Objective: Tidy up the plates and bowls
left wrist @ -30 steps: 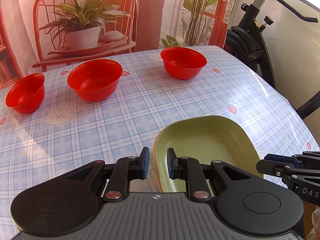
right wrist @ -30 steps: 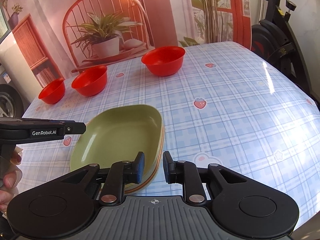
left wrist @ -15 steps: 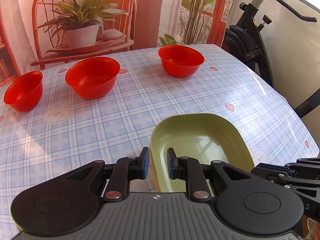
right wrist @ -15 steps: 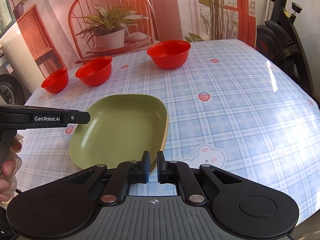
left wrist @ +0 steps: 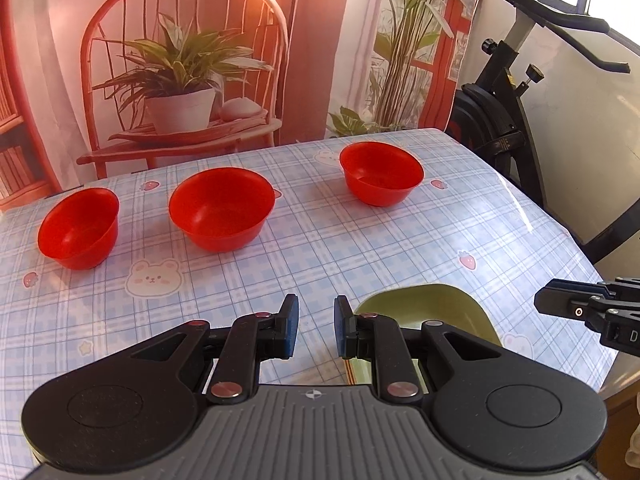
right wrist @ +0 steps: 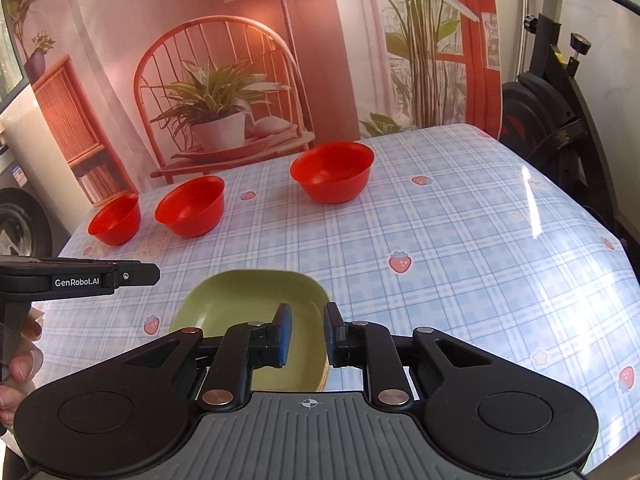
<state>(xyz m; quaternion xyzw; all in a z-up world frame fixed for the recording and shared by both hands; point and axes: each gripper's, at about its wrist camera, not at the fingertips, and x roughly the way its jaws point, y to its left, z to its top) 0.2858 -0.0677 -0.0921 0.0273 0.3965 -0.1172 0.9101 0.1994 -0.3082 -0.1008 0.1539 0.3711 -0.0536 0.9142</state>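
Note:
Three red bowls stand along the far side of the table: a small one (left wrist: 78, 228) at the left, a larger one (left wrist: 221, 208) in the middle and one (left wrist: 381, 173) at the right. They also show in the right wrist view: the small bowl (right wrist: 115, 219), the middle bowl (right wrist: 190, 206), the right bowl (right wrist: 332, 172). A stack of plates with a green one (right wrist: 248, 304) on top lies near the front edge; it also shows in the left wrist view (left wrist: 432, 304). My left gripper (left wrist: 316, 328) is open and empty, left of the stack. My right gripper (right wrist: 307, 334) is open and empty over the stack's right rim.
The table (left wrist: 360, 248) has a blue checked cloth with bears and strawberries. An exercise bike (left wrist: 516, 92) stands beyond the right edge. A printed backdrop of a chair and plants hangs behind the table. The right gripper's body (left wrist: 592, 312) shows at the left view's right edge.
Both grippers have pulled back and risen from the plate stack. The right gripper narrowed half a second ago and has opened again; the left has opened a little wider.

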